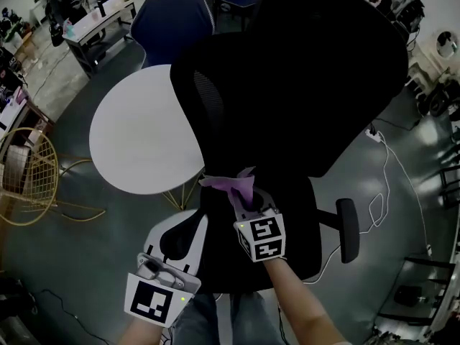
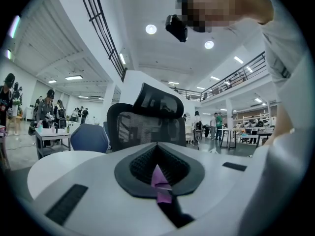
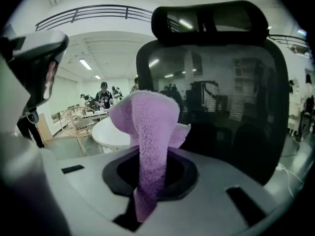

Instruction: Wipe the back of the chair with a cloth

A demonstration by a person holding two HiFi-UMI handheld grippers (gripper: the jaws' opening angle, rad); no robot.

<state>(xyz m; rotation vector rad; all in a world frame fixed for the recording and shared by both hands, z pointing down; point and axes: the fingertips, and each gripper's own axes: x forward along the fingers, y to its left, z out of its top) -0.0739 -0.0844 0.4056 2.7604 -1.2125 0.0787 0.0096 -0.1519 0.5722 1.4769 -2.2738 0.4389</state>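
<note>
R tool (image 1: 246, 198) tight on purple cloth (image 1: 230, 184) by chair back (image 1: 302, 85); L tool (image 2: 160, 180) closed, lower down

1. Left gripper (image 1: 181, 225): white shell, blk inner pads; b/w left marker cube (image 1: 162, 299), sm. green light
2. Right gripper (image 1: 246, 198): white/blk too; right marker cube (image 1: 260, 238) w/ b/w squares
3. Blue jeans (image 1: 205, 320); pale top (image 2: 290, 132); blk head cam (image 2: 176, 27)

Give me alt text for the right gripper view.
The right gripper pinches a fuzzy purple cloth, standing upright at centre. Behind it rises the black mesh back of an office chair with headrest; a round white table sits at left.
</note>
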